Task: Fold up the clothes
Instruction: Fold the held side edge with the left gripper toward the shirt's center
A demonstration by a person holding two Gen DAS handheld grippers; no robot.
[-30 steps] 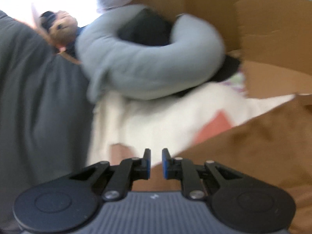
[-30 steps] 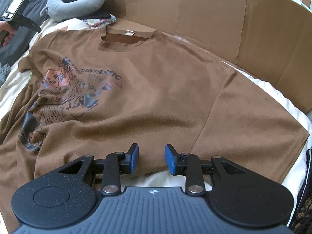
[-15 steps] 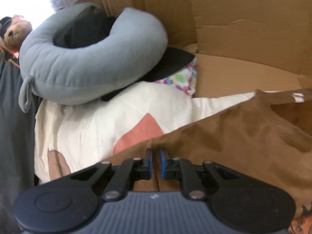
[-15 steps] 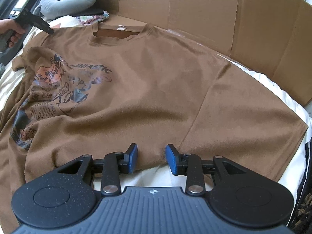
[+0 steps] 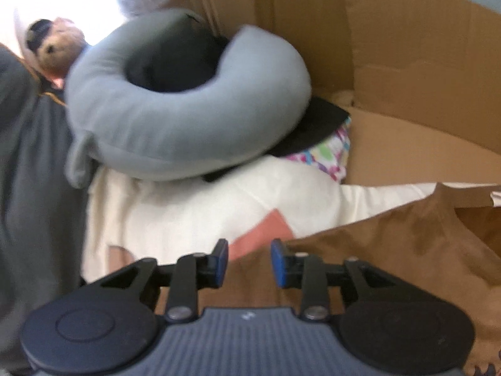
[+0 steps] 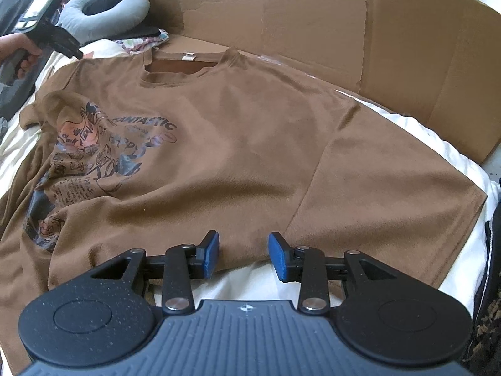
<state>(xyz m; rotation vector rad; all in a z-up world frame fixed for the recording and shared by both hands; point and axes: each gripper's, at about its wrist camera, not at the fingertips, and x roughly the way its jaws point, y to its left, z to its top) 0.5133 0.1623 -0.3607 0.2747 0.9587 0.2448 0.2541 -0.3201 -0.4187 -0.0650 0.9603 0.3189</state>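
A brown T-shirt (image 6: pixel 250 144) with a printed picture lies front up and spread out on the cream sheet (image 6: pixel 416 125). Its collar faces the cardboard wall. My left gripper (image 5: pixel 249 260) hovers over the shirt's (image 5: pixel 391 250) shoulder edge. Its jaws are opening; the cloth lies under them and the pads do not press on it. The right wrist view shows that left gripper (image 6: pixel 76 53) at the far left shoulder, held by a hand (image 6: pixel 18 53). My right gripper (image 6: pixel 244 250) stands open just above the shirt's near side edge, close to the right sleeve seam, gripping nothing.
A cardboard wall (image 6: pixel 313 15) runs behind and to the right of the shirt. A grey neck pillow (image 5: pixel 188 119) on dark and colourful cloth sits by the far left corner, beside a plush toy (image 5: pixel 53 50). Dark grey fabric (image 5: pixel 34 172) lies along the left.
The left gripper's jaws, nearly shut at the shirt's shoulder half a second ago, have parted, and its view has swung sideways. The right gripper has kept its place and opening.
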